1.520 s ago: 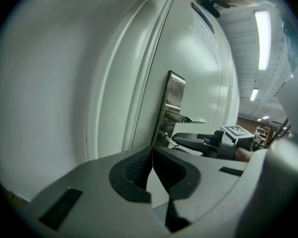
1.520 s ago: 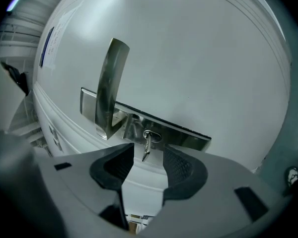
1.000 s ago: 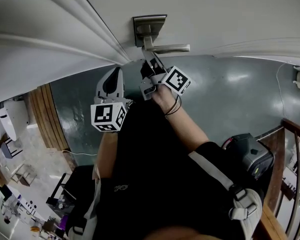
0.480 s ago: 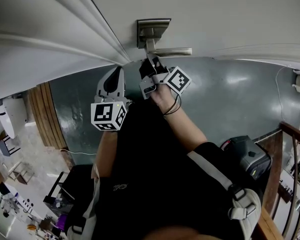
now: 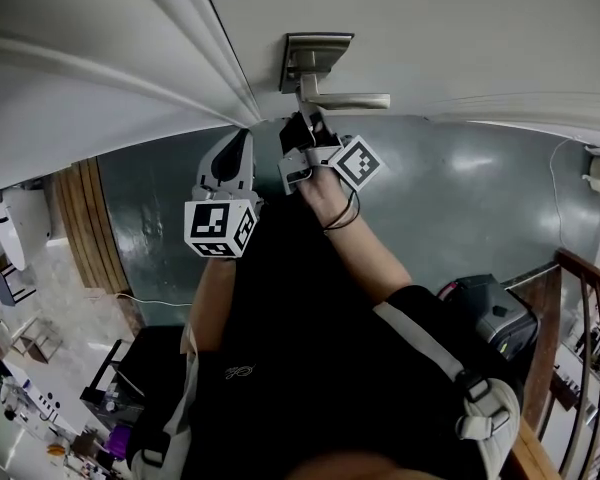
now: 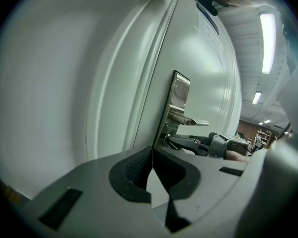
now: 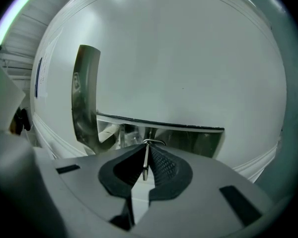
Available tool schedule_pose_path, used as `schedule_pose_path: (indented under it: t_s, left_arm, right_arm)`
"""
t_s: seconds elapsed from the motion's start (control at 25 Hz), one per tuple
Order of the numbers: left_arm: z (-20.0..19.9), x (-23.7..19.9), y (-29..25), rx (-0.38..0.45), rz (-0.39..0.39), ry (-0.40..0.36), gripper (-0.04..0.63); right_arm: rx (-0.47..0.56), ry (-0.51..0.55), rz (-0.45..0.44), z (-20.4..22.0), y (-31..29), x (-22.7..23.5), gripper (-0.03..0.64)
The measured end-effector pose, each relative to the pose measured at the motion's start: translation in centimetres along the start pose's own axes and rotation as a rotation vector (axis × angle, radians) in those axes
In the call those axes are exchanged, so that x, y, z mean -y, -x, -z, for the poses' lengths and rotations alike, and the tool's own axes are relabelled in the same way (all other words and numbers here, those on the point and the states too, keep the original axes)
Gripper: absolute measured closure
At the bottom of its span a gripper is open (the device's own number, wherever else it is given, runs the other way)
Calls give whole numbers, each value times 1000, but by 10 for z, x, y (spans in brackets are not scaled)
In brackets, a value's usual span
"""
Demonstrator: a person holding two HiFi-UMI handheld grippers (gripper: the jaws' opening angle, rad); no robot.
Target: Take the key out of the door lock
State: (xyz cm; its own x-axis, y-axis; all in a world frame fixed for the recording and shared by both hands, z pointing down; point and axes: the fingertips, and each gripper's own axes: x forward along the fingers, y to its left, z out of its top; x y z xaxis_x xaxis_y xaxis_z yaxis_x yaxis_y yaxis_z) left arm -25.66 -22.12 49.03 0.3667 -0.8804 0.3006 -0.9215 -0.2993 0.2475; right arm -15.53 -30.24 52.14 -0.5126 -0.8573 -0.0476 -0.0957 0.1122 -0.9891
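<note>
With the left gripper [image 5: 238, 153] idle nearby, jaws pressed together on nothing, the right gripper [image 7: 147, 148], jaws just closed, pinches the key [image 7: 145, 165], which runs straight ahead into the lock under the lever handle [image 5: 345, 99] of the white door [image 5: 460, 18].

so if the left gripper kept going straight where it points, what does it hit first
Most likely the white moulding just left of the lock plate; whether that is door or frame is unclear. Nothing stands between the left gripper and it. Depth is unclear, so it might clip the plate's edge.
</note>
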Motion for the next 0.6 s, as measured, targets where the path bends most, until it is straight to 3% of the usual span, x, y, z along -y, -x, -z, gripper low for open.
schedule_pose_path:
  t_s: [0.6]
  left_arm:
    - [4,-3,13,0,6,13,571]
  right_arm:
    - [22,6,28,4,7,-2,589]
